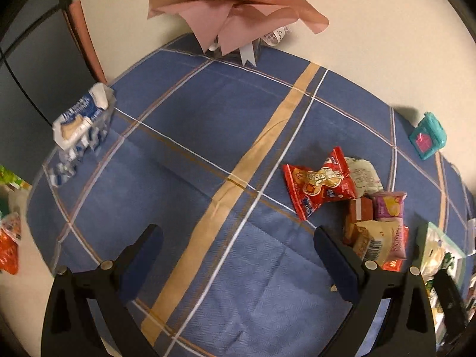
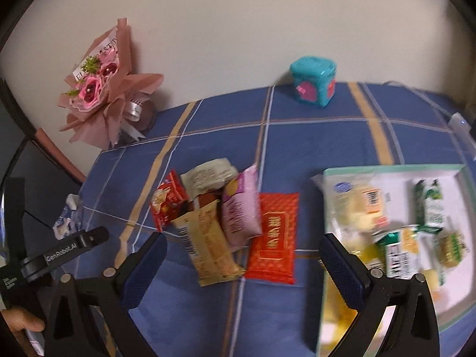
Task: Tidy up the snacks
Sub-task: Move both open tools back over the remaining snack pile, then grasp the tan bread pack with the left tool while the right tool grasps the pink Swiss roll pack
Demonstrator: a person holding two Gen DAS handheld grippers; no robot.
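A pile of snack packets lies on the blue plaid cloth (image 2: 312,136): a red packet (image 2: 166,200), a beige bar wrapper (image 2: 208,250), a pink packet (image 2: 241,208), a cream packet (image 2: 208,177) and a flat red-orange packet (image 2: 275,238). The pile also shows in the left wrist view, with the red packet (image 1: 319,183) on its left. A pale green tray (image 2: 455,169) on the right holds several snacks. My right gripper (image 2: 242,260) is open and empty, just in front of the pile. My left gripper (image 1: 238,250) is open and empty over bare cloth, left of the pile.
A pink paper flower bouquet (image 2: 101,101) stands at the back left against the wall. A teal box (image 2: 314,84) sits at the back edge. A blue-white tissue pack (image 1: 81,119) lies at the table's left edge. More packets (image 1: 9,241) lie off the cloth at far left.
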